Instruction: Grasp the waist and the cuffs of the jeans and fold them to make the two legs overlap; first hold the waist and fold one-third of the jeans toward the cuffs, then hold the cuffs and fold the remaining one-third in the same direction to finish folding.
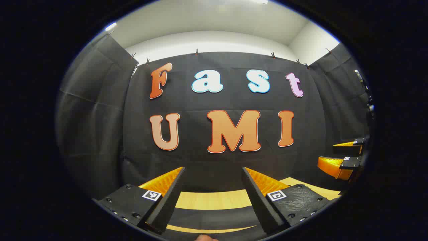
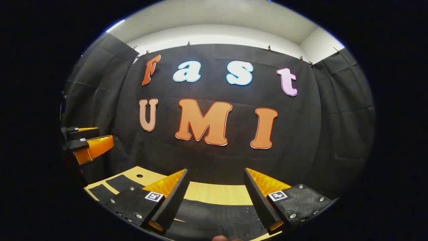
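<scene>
The jeans are dark and lie flat on the wooden table, below and just in front of my right gripper. That gripper is open, with nothing between its fingers. Another dark part of the jeans lies to the left, under my left gripper, which is seen off to the side with its fingers apart. In the left gripper view my left gripper is open and empty above a dark band of the jeans. My right gripper hovers at the right edge, fingers apart. Both grippers face the back wall.
The bare table shows as a light strip between the jeans and the black cloth wall. A small hole sits in the tabletop near the far left. Black cloth encloses the booth on three sides.
</scene>
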A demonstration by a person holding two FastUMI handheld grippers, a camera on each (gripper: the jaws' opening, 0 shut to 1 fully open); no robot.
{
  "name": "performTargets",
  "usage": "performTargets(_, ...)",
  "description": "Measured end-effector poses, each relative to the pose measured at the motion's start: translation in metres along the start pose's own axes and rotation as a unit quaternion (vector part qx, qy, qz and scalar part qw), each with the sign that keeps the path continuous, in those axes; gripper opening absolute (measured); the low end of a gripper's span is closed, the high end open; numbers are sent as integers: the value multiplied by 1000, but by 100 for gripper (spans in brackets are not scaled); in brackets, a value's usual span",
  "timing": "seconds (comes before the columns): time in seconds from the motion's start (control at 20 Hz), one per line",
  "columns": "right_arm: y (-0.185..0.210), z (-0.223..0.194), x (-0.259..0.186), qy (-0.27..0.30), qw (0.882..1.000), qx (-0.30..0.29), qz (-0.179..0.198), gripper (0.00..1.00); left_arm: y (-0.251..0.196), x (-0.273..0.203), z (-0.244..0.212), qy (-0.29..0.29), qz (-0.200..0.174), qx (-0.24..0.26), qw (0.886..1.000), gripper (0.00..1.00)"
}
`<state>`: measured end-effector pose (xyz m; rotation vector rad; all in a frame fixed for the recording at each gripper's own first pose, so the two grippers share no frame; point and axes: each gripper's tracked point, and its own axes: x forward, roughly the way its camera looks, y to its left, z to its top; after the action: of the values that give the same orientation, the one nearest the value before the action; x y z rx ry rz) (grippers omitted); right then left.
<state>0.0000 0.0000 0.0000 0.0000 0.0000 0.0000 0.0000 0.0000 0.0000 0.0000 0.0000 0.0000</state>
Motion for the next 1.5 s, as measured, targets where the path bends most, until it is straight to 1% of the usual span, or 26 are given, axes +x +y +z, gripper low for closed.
performTargets(0.05, -1, 0, 1, -3, 1000, 1, -1, 100, -1, 0, -1, 0, 0, 1, 1000, 99)
performTargets(0.1, -6, 1, 0, -6, 1000, 0, -6, 98, 0, 2, -1, 1, 2, 1, 1000, 99)
performTargets(0.3, -7, -14, 1, 6, 1000, 14, -5, 100, 4, 2, -14, 8, 12, 6, 1000, 99)
performTargets(0.35, -8, -16, 3, 9, 1000, 16, -5, 94, 6, 0, -19, 12, 16, 8, 1000, 99)
performTargets(0.45, -10, -22, 5, 16, 1000, 17, -5, 94, 8, 1, -30, 23, 20, 7, 1000, 99)
performTargets(0.7, -18, -30, 15, 24, 1000, 17, -5, 96, 32, 2, -43, 42, 55, 12, 997, 100)
performTargets(0.95, -43, -58, 19, 67, 997, 21, -18, 98, 58, 2, -68, 84, 98, 12, 992, 100)
performTargets(1.0, -49, -66, 20, 79, 996, 20, -21, 100, 66, 2, -75, 96, 111, 11, 989, 99)
performTargets(1.1, -65, -85, 19, 107, 994, 22, -30, 98, 82, -1, -93, 128, 134, 2, 983, 99)
performTargets(1.25, -87, -110, 15, 146, 987, 46, -43, 98, 105, -9, -121, 176, 169, -14, 970, 99)
performTargets(1.35, -98, -128, 16, 169, 983, 59, -50, 98, 119, -15, -140, 208, 190, -22, 959, 100)
performTargets(1.5, -111, -154, 15, 207, 975, 65, -54, 98, 147, -29, -168, 256, 223, -34, 940, 99)
